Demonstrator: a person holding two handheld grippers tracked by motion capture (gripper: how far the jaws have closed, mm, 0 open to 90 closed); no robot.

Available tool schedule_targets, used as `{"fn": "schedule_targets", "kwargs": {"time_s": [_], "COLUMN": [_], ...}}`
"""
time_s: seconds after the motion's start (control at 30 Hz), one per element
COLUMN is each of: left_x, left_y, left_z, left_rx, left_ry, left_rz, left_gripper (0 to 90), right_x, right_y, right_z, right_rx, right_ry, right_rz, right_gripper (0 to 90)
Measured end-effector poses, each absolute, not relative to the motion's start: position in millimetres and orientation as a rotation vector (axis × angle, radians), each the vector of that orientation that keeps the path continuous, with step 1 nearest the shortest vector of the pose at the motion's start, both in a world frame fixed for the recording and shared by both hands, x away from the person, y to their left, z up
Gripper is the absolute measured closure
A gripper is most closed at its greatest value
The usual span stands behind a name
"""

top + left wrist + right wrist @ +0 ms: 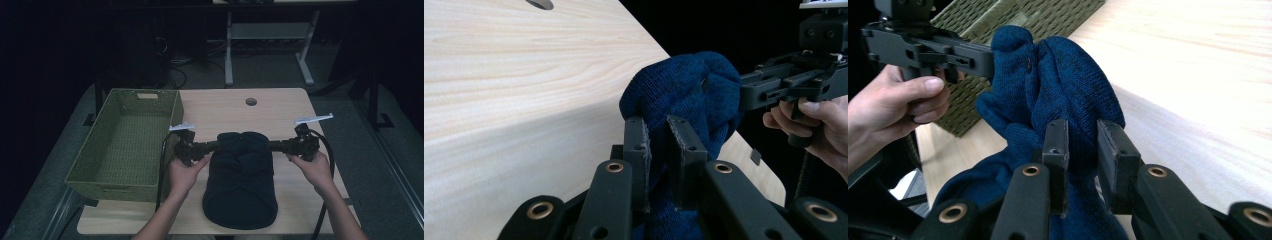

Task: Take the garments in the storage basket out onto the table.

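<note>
Centrally, the tabletop (280,107) carries a green basket (125,145) at 9 o'clock and a dark blue knit cloth (240,185) spreading from the middle toward 6 o'clock, just beside the basket. The left gripper (216,146) pinches the cloth's far edge from 9 o'clock, jaws closed on a fold. The right gripper (272,145) pinches the same edge from 3 o'clock, jaws likewise clamped on fabric, bunching it between them.
</note>
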State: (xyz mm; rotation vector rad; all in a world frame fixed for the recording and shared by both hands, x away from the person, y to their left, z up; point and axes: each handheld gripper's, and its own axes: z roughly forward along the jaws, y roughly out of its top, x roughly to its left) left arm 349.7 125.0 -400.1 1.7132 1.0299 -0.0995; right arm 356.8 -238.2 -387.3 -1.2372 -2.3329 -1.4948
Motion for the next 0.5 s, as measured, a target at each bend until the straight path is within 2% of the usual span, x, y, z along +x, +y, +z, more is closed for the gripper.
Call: {"fn": "schedule_targets", "kwargs": {"time_s": [0.5], "left_x": [315.8], "left_y": [132.9], "left_z": [-411.5], "left_rx": [1.745], "left_ry": [1.005], "left_rz": [-0.162], "left_gripper": [80.4], "right_x": [316.3], "right_y": [-237.9], "right_z": [-405.4], "right_rx": [-1.144], "right_ry": [-2.316], "right_rz": [-1.467], "right_gripper": [76.6]}}
